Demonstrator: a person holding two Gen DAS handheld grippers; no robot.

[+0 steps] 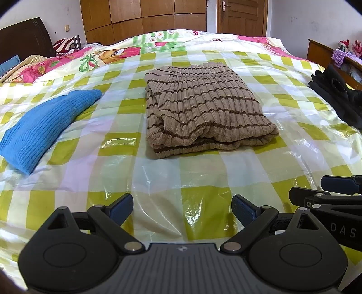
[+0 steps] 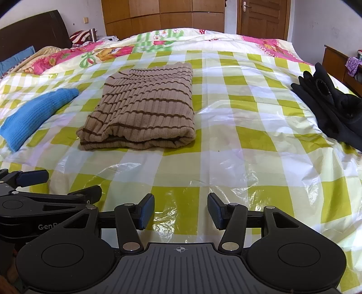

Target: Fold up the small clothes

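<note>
A wide bed (image 2: pixel 248 140) fills the room, covered by a glossy plastic sheet (image 2: pixel 226 162) checked in lime green and white, with daylight glinting off its wrinkles. Beyond the sheet lies a pink floral quilt (image 2: pixel 108 50). Left of the bed stands a dark wooden headboard (image 2: pixel 34 31), with what looks like a metal flask (image 2: pixel 92 34) near it. Behind the bed, a wooden wardrobe (image 2: pixel 163 13) lines the white wall (image 2: pixel 328 22), a wooden door (image 2: pixel 263 17) beside it. Right of the bed sits a low wooden cabinet (image 2: pixel 334 61).
</note>
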